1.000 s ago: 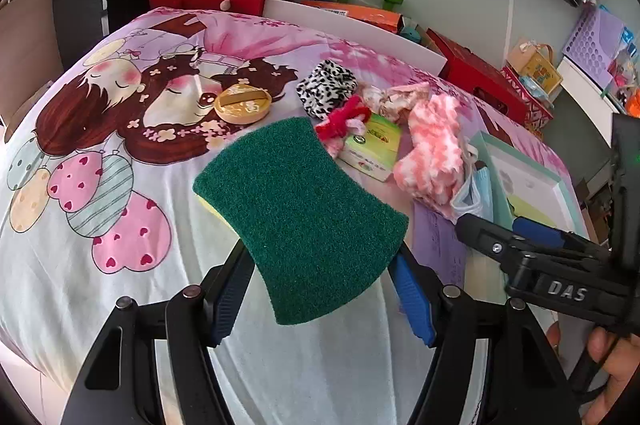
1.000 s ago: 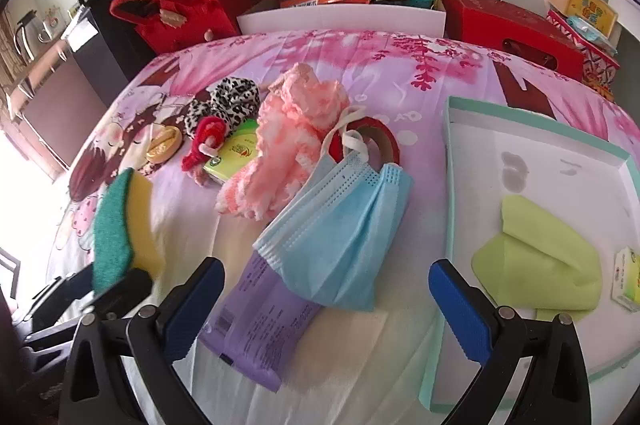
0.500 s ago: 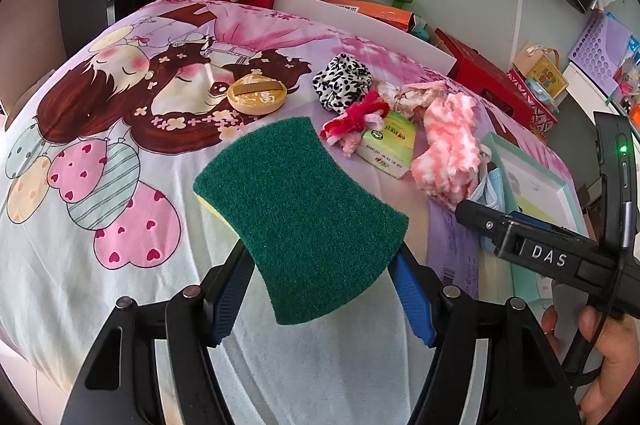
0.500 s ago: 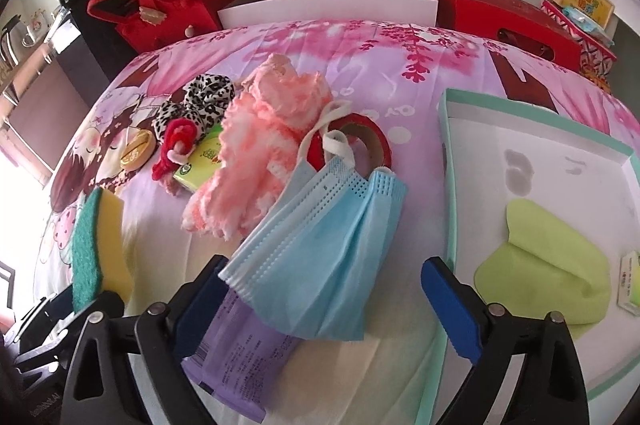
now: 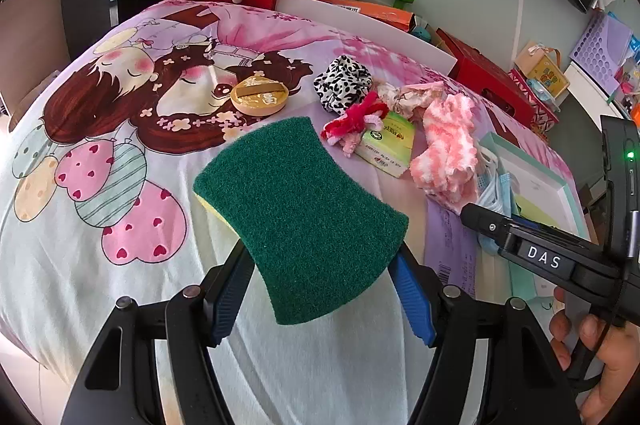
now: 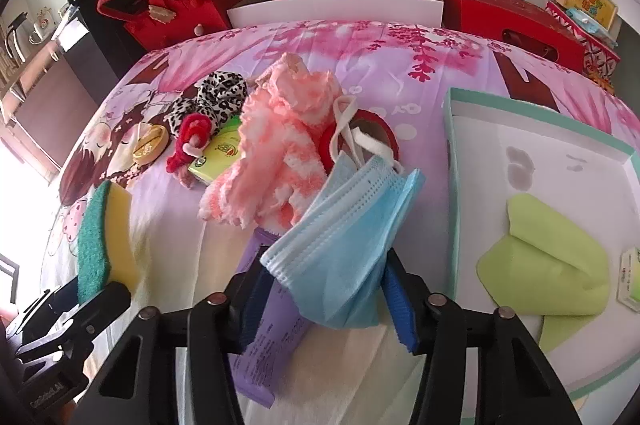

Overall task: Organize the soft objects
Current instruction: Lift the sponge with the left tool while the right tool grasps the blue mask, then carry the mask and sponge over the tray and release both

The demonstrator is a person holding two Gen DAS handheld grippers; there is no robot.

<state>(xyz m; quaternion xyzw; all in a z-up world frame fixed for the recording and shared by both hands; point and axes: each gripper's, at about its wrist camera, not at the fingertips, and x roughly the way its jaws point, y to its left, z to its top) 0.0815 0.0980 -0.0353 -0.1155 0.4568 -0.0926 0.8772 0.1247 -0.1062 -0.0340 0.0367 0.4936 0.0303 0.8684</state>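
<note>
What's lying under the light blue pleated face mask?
A flat purple plastic packet lies under the face mask; its upper part is hidden. The red tape ring sits under the mask's straps.

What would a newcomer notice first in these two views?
The green sponge clamped in the left tool, filling the near centre. Then the blue face mask, bunched between the right tool pads, which have just been closing on it, beside the fluffy pink cloth.
</note>
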